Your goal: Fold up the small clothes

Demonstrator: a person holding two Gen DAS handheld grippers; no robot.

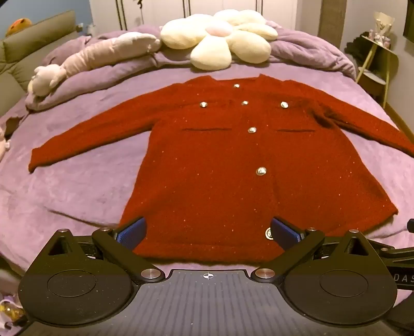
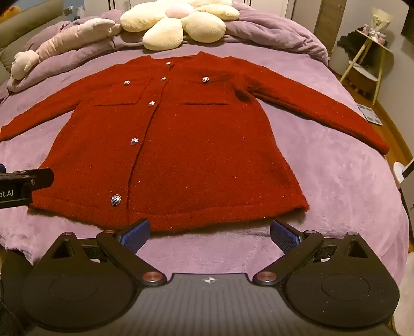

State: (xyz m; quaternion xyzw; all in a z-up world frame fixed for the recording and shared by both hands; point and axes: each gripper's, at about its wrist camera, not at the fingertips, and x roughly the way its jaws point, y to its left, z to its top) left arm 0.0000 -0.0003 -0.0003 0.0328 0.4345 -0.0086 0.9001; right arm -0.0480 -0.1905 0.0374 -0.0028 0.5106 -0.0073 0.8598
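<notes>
Both claws stand wide open and hold nothing. The left claw (image 1: 208, 231) hovers over the near hem of the cardigan (image 1: 220, 160), its blue pads (image 1: 130, 234) spread across the bottom button; the right claw (image 2: 209, 234) hangs just short of the hem, over bare bed (image 2: 349, 186).

The cardigan lies flat and face up on the purple bed, buttoned, hem nearest, both sleeves (image 2: 318, 113) spread out to the sides, collar toward the flower pillow (image 2: 178, 20). No fold shows, so I judge the task at its start. The next move likely calls for each claw to pinch a sleeve or a side edge and carry it across the front.

Readable writing is scant: "DAS" on a black part (image 1: 403, 277) at the left view's right edge, and "ot.AI" on the black body (image 2: 15, 192) at the right view's left edge.
</notes>
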